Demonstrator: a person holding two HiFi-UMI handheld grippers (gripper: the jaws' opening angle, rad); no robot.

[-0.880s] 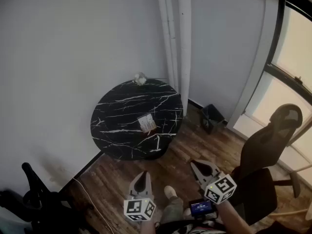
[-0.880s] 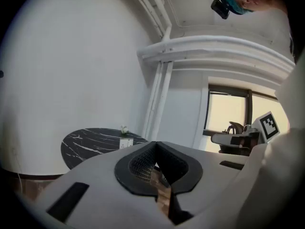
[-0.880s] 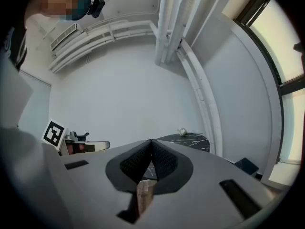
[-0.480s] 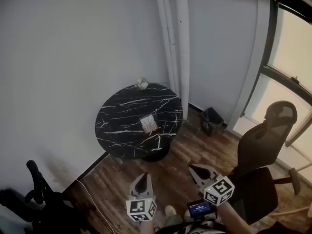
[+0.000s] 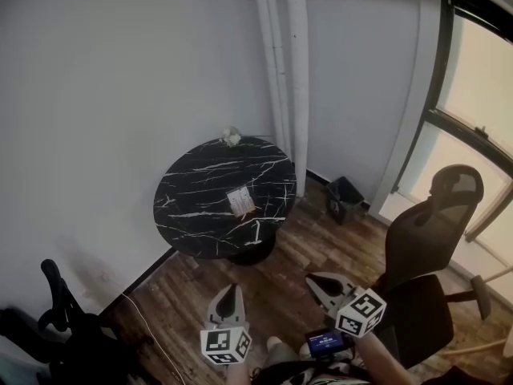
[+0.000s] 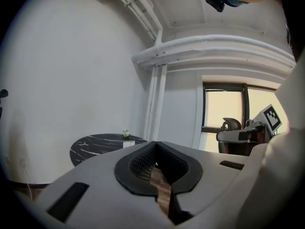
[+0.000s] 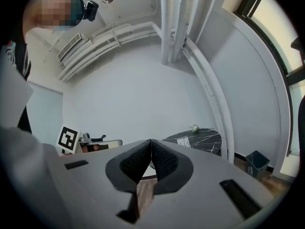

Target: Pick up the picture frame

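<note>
Well ahead of left gripper & right gripper (jaws pressed together, nothing held): picture frame on round table, too small for detail. Open floor btwn; chair close at right.

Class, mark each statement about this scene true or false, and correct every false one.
1. The picture frame is on the round black table. True.
2. The left gripper is shut on the picture frame. False: it is shut on nothing and hangs over the floor, well short of the table.
3. The right gripper has its jaws wide apart. False: its jaws are together with nothing between them.
4. An office chair stands at the right of the head view, near the window. True.
5. The small black bin sits on the table. False: it is on the floor by the wall.
</note>
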